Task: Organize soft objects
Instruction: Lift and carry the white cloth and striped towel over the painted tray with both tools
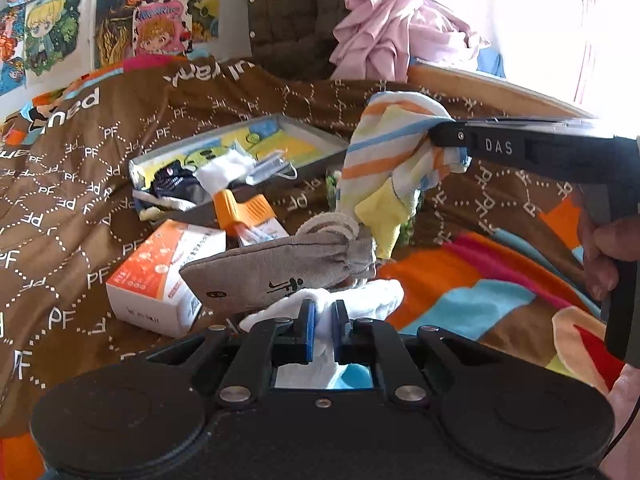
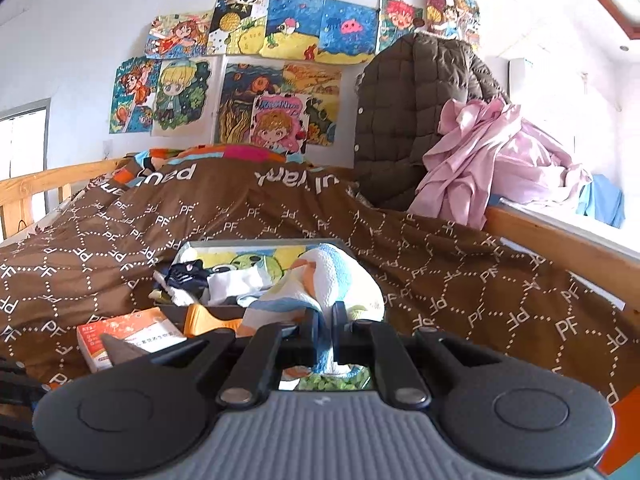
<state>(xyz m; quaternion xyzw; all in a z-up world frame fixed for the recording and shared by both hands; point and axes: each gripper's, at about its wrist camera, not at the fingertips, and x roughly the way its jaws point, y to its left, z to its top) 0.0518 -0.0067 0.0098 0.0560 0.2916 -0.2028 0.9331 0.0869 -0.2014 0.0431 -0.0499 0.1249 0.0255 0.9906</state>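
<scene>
Both tools over the bed. Left hand-held gripper nearly closed, blue pads pinching a white sock; a grey sock hangs with it, but whether it is also pinched I can't tell. Right hand-held gripper fully closed on a striped sock, which dangles in the air just beside the tray.

Risks, as I judge them: the striped sock is caught by one bunched edge and could slip free. The grey sock may drop onto the bedspread.

Grey tray on the bedspread: already holds a dark item, white cloth and small packets, crowded at the near end. Orange-and-white box lies just beside it, closed.
</scene>
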